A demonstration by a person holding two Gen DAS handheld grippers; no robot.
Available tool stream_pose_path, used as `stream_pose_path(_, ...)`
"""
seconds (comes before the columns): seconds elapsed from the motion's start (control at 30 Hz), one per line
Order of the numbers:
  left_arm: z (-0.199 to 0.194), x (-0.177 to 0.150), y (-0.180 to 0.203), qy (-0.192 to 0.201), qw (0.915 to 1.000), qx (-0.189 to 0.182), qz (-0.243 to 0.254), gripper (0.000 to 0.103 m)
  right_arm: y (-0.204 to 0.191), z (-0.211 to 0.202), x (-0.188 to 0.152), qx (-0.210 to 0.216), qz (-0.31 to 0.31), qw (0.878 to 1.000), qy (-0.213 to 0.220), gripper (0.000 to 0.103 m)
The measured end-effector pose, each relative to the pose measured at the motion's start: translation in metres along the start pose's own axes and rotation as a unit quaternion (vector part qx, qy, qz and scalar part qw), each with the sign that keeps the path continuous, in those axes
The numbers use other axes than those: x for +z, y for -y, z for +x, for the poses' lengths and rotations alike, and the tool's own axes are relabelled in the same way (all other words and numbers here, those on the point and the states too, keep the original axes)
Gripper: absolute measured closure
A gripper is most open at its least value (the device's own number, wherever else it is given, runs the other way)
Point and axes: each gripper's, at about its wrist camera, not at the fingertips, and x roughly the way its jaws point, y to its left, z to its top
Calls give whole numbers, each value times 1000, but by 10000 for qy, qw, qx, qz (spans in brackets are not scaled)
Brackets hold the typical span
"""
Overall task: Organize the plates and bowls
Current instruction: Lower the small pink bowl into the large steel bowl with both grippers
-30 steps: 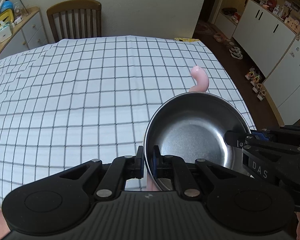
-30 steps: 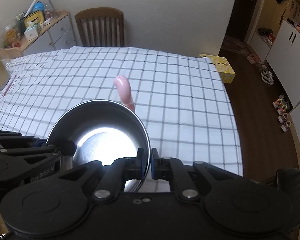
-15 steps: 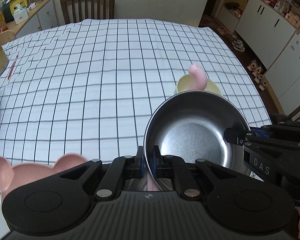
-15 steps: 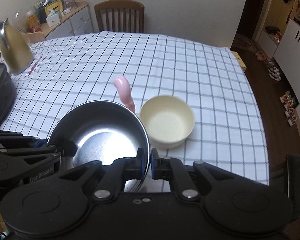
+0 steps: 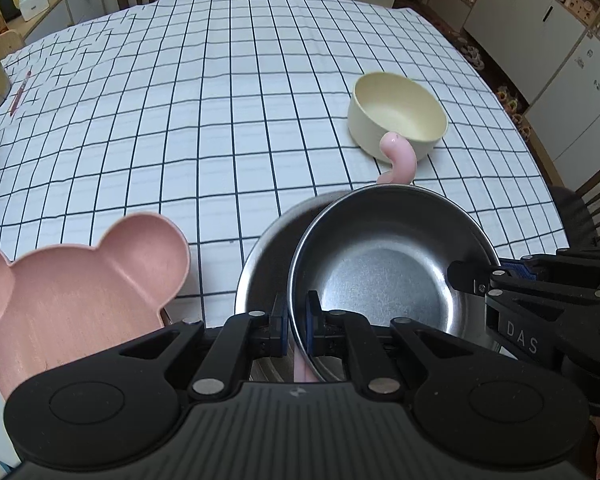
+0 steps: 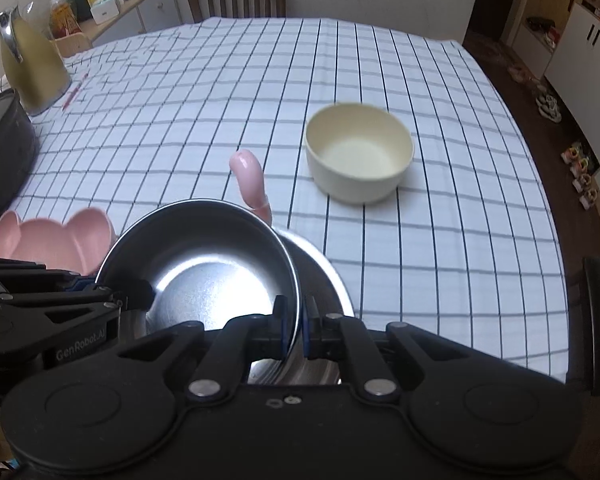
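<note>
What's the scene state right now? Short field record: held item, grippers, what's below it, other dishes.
held item: steel bowl, tilted, gripped at its rim on two sides
left gripper: shut on the bowl's rim
right gripper: shut on the bowl's rim
below it: second steel bowl on the checked tablecloth; contact between the two cannot be told
other dishes: cream bowl, upright, apart; pink bear-shaped plate, beside the steel bowls

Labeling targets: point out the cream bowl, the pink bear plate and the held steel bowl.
cream bowl (image 6: 358,148): right wrist view, inner floor.
pink bear plate (image 5: 72,300): left wrist view, inner surface.
held steel bowl (image 5: 384,284): left wrist view, inner bottom.
</note>
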Motion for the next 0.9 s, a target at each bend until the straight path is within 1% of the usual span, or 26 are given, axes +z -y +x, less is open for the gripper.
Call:
stream_pose_path(0.2, 11, -4, 4, -88, 9999, 12, 56, 96, 2, 7, -9, -20, 58, 9999, -89, 96)
stream_pose_path(0.5, 27, -4, 10, -197, 9997, 30, 132, 96, 6, 18, -13, -46, 123, 9997, -205, 96)
stream_pose_path(0.9, 37, -3, 4, -276, 9996, 67, 77, 96, 7, 26, -16, 68, 142, 9994, -318, 95)
